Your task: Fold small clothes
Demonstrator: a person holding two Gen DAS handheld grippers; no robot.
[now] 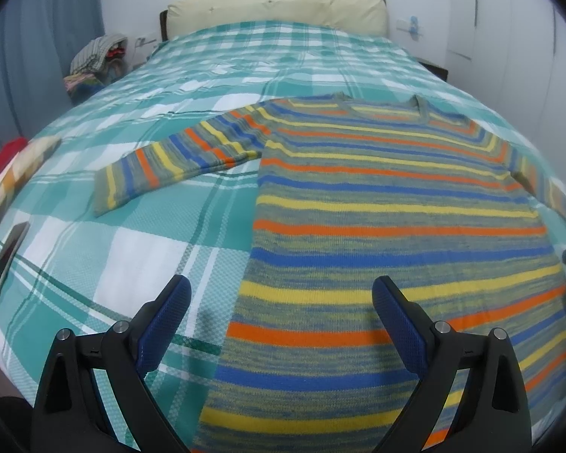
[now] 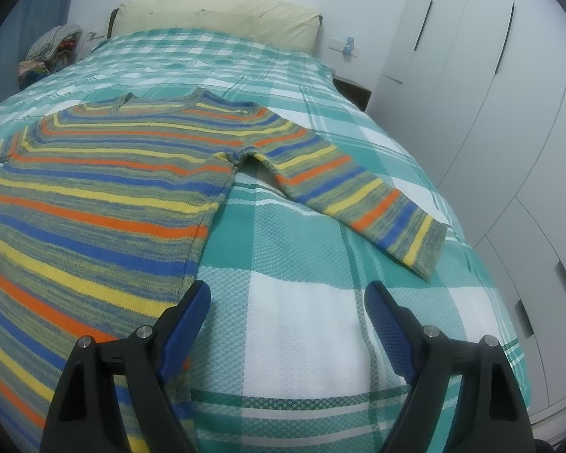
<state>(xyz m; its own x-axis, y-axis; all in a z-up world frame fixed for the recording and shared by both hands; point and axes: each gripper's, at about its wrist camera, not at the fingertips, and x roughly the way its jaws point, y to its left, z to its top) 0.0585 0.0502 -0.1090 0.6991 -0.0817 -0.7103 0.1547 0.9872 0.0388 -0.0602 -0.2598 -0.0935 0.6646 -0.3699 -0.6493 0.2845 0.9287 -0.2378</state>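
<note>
The bed (image 1: pixel 139 249), under a teal-and-white checked cover, carries the whole job. On it the striped sweater (image 1: pixel 388 204) lies flat and face up, neckline toward the headboard (image 1: pixel 275 5), hem toward the camera, both sleeves angled out and down.

It looks a soft, light knit: limp, likely to stretch and sag when lifted, and grippy enough on the woven cover to drag instead of slide.

The left sleeve (image 1: pixel 177 162) and right sleeve (image 2: pixel 362 196) are the natural first holds, best pinched at the cuffs, then the shoulder or hem corners.

The left tongs (image 1: pixel 281 307) hover spread over the sweater's left edge; the right tongs (image 2: pixel 286 311) hang apart beside its right edge, both empty.
</note>
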